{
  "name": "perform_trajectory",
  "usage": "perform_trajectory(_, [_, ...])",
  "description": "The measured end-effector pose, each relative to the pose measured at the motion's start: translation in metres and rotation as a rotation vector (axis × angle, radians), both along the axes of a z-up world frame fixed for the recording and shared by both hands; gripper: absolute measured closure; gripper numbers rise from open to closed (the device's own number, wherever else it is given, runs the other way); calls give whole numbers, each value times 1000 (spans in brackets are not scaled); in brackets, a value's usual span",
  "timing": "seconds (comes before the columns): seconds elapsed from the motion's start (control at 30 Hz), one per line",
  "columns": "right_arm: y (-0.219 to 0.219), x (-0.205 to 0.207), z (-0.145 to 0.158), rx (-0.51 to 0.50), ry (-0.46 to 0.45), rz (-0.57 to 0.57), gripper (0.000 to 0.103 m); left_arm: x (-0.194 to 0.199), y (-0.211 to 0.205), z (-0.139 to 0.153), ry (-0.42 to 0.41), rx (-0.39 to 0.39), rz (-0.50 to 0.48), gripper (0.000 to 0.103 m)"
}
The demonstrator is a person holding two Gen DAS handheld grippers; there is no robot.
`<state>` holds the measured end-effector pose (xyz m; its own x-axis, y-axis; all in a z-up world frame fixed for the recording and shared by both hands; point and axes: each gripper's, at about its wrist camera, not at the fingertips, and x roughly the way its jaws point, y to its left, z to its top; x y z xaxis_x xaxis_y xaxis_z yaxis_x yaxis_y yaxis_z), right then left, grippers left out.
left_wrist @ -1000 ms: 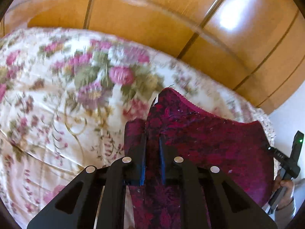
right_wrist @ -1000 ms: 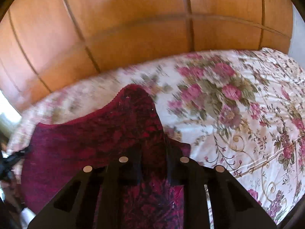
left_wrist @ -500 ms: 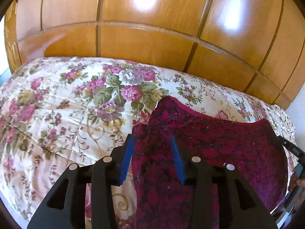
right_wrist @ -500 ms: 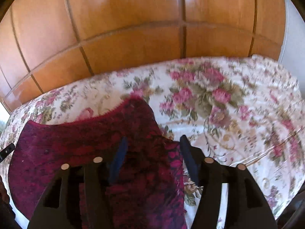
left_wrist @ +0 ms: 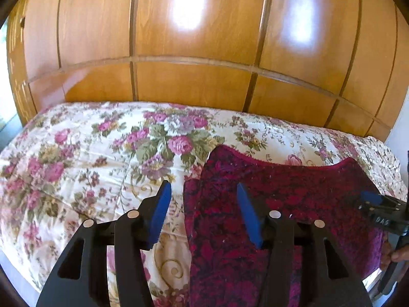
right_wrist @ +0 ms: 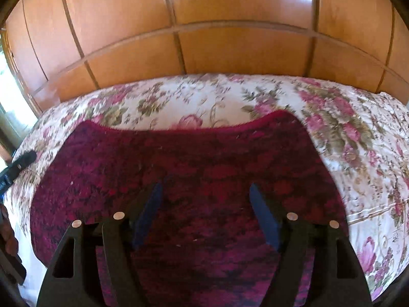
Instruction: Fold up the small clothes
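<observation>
Left wrist view: left gripper [left_wrist: 203,192] spread, jaws just opened, straddling the left edge of the dark red garment [left_wrist: 294,204] flat on the floral bedspread [left_wrist: 76,166]. Right wrist view: right gripper [right_wrist: 205,188] likewise just opened, nothing pinched, garment beneath.

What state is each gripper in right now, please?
Left gripper: open, just opened, holding nothing.
Right gripper: open, just opened, above the garment.
</observation>
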<state>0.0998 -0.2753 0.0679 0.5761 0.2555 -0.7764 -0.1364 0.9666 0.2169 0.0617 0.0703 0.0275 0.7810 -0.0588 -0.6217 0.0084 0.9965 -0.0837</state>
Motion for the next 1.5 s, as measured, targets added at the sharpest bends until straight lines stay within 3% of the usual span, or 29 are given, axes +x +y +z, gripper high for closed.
perform_trajectory(0.17, [-2,-1,-6,23,2,-9,28,11,-10,3,-6,52,-70,50])
perform_trajectory(0.3, [-4,-1,-7,33,1,-9,25,28,-28,2,-11,117,-187,50])
perform_trajectory(0.43, [-4,-1,-10,42,-4,-12,23,60,-47,-22,95,188,-293,50])
perform_trajectory(0.47, [-4,-1,-10,43,-4,-12,23,75,-53,-38,171,220,-311,50])
perform_trajectory(0.5, [-4,-1,-10,44,-5,-12,23,82,-55,-49,220,228,-325,61])
perform_trajectory(0.53, [-4,-2,-10,46,-6,-12,23,86,-55,-59,246,222,-338,85])
perform_trajectory(0.6, [-3,-2,-10,43,-8,-9,23,83,-58,-65,231,217,-356,103])
perform_trajectory(0.67, [-2,-3,-8,45,-15,-3,25,76,-62,-59,186,256,-349,103])
perform_trajectory(0.77, [-4,-3,-2,73,-29,-9,27,79,-56,-46,151,211,-312,103])
perform_trajectory(0.83, [-4,-1,4,88,-47,-12,27,90,-54,-46,164,184,-293,103])
perform_trajectory(0.93, [1,3,8,62,-65,-14,27,103,-61,-62,210,203,-270,103])
perform_trajectory(1.0, [5,12,-3,8,-22,-27,26,111,-63,-79,239,215,-238,103])
perform_trajectory(1.1, [4,19,-27,-16,6,-38,23,116,-57,-82,252,157,-205,103])
perform_trajectory(1.23, [1,17,-30,-5,-17,-41,23,103,-43,-62,216,67,-168,103])
perform_trajectory(1.5, [-1,14,-26,13,-23,-39,21,45,-34,-30,107,51,-84,103])
